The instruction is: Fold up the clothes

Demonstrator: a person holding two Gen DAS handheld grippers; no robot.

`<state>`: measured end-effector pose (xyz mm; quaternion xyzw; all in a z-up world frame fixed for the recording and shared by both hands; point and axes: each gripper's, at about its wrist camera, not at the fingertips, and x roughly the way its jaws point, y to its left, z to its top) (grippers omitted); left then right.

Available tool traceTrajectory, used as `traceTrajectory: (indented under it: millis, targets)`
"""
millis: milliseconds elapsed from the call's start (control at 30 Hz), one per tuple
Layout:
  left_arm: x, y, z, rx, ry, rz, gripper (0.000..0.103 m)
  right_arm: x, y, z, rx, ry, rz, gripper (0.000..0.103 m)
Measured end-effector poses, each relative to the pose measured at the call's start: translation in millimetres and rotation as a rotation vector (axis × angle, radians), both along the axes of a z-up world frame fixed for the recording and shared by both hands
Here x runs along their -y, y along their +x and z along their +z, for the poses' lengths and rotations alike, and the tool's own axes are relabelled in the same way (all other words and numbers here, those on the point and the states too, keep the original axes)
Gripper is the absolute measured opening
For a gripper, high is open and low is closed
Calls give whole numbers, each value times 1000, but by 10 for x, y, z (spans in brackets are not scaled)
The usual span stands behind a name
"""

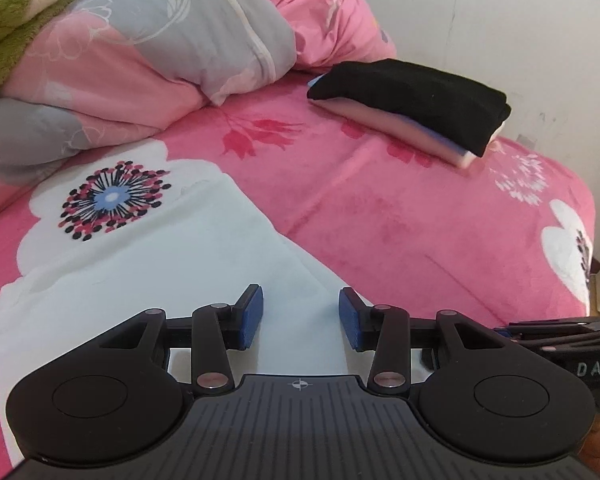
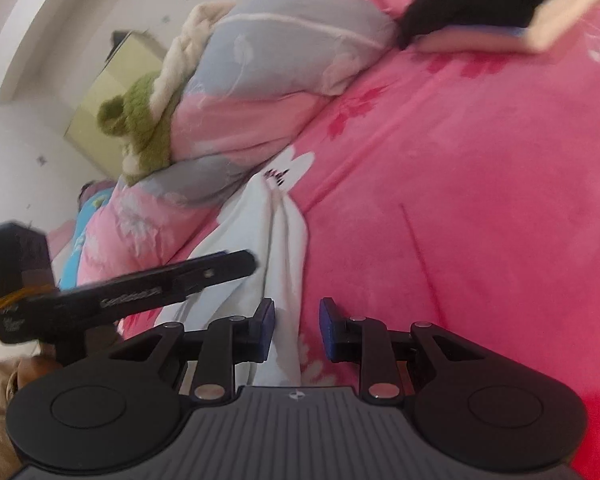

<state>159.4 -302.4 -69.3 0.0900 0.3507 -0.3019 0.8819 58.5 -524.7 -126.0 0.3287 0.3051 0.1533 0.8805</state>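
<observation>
Left gripper (image 1: 301, 318) jaws apart over white garment (image 1: 172, 264) on pink bedsheet (image 1: 400, 216). Folded clothes stack (image 1: 412, 104), black on top, lies far right. Rumpled duvet (image 1: 140, 60) far left.

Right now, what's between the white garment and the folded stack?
Only bare pink bedsheet separates the white garment from the black-topped folded stack; clearest in the left wrist view.

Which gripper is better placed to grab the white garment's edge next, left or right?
Probably right: the right gripper straddles the white garment's bunched edge, jaws open. The left gripper hovers over flat cloth.
</observation>
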Motion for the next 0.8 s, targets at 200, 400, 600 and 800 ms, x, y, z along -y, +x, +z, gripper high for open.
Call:
traceTrajectory:
  millis: [200, 400, 600, 800]
  targets:
    - [-3, 26, -34, -17, -12, 7, 42, -26, 17, 17, 52, 4, 71, 10]
    - [57, 47, -42, -24, 9, 20, 42, -80, 28, 19, 74, 24, 118, 8]
    - [52, -9, -79, 3, -3, 11, 23, -39, 38, -23, 67, 63, 130, 8]
    - [-50, -34, -97, 4, -99, 26, 7, 39, 47, -39, 70, 106, 127, 8]
